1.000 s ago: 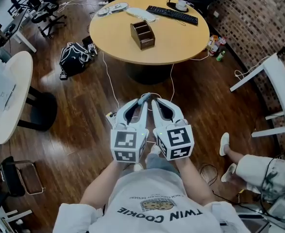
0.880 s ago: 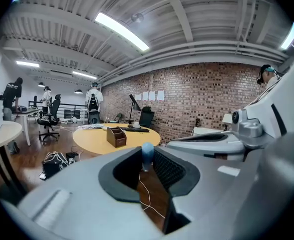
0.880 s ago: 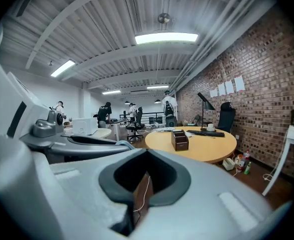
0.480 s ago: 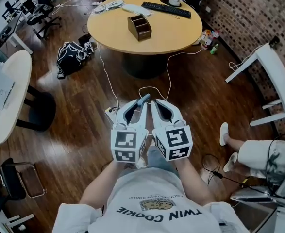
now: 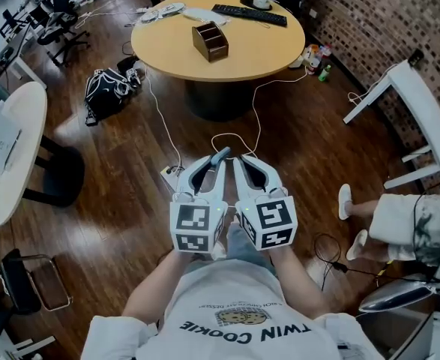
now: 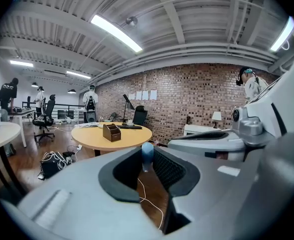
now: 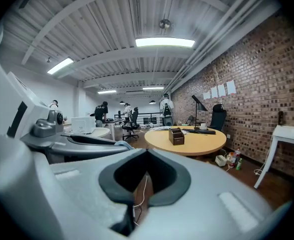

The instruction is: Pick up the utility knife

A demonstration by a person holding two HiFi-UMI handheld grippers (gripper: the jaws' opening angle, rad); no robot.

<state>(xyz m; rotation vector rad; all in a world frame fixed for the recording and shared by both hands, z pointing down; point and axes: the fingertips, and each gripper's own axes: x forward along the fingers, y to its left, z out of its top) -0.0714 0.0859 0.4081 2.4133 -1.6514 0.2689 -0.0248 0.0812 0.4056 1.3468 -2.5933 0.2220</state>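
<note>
Utility knife [image 6: 147, 153] sits pinched between left gripper [image 5: 217, 161] jaws, at their tips.

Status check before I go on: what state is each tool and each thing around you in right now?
Left tool: shut on a blue-grey object, pinched at the tips.
Right tool: shut, nothing between its jaws.
Wooden organizer: upright on the round table.
Keyboard: lying flat at the table's far side.
Black bag: slumped on the floor.
</note>
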